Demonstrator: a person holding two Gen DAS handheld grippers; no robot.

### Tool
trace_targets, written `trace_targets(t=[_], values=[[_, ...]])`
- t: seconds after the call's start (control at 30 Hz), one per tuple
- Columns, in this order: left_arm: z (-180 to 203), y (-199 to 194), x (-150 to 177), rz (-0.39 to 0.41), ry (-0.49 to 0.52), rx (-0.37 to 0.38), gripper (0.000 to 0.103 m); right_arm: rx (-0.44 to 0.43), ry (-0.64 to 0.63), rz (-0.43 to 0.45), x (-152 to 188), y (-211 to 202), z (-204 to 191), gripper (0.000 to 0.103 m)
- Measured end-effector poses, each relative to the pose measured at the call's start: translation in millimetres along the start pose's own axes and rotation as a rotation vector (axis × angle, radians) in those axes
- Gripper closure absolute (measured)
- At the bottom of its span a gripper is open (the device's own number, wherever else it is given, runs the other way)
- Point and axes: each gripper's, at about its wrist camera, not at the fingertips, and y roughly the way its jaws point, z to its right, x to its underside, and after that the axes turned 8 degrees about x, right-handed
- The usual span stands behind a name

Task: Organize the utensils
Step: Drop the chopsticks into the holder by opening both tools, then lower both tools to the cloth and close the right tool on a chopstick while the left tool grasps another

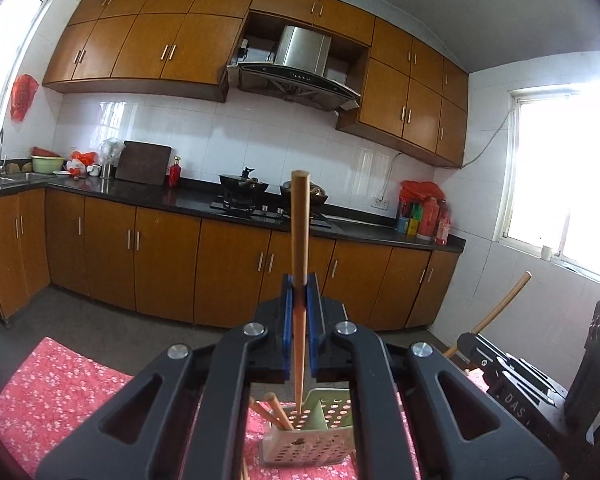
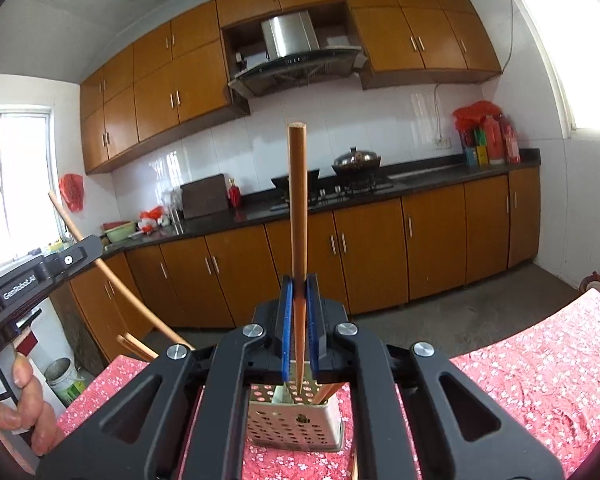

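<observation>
Kitchen cabinets: brown doors in a run under the dark counter and again along the wall above; fill the background of both wrist views.
Range hood: steel, set in an open recess between the upper cabinets, above the hob.
Counter: dark and glossy; carries a brown cutting board leaning on the white tiles, a red bottle just beside it, a black wok on the hob, a cluster of red bottles at the far right end.
Tablecloth: red with small white flowers, spread on the table under both tools.
Left gripper: black frame, blue pads; clamped tight on a wooden chopstick, thick end up, thin end pointing down over the holder.
Right gripper: same build, blue pads pressed onto a second wooden chopstick, upright, tapered tip hanging just above the holder's opening.
Hand: at the left edge of the right wrist view, fingers wrapped round the black handle of the other tool.
Utensil holder: pale perforated metal box, standing on the tablecloth directly below both grippers, divided inside.
Chopsticks in holder: a few wooden ones already leaning in one compartment; exact count hard to tell behind the gripper frames.
Loose chopstick: a thin wooden length lying on the cloth beside the holder, mostly hidden by the frame.
</observation>
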Motion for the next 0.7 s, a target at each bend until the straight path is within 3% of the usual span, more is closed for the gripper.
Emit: trace_targets(t=[0.23, 0.3, 0.33, 0.7], values=[[-6, 27, 20, -0.08, -0.016, -0.019, 0.091, -0.013, -0.025, -0.043, 11, 8, -2, 0.092], [-9, 26, 21, -0.086, -0.023, -0.025, 0.081, -0.006, -0.031, -0.037, 9, 5, -3, 0.067], [-11, 23, 21, -0.085, -0.024, -0.031, 0.08, 0.0, -0.03, -0.027, 8, 1, -2, 0.064], [-27, -43, 20, -0.077, -0.011, -0.115, 0.069, 0.066, -0.004, 0.001, -1, -44, 24, 0.061]])
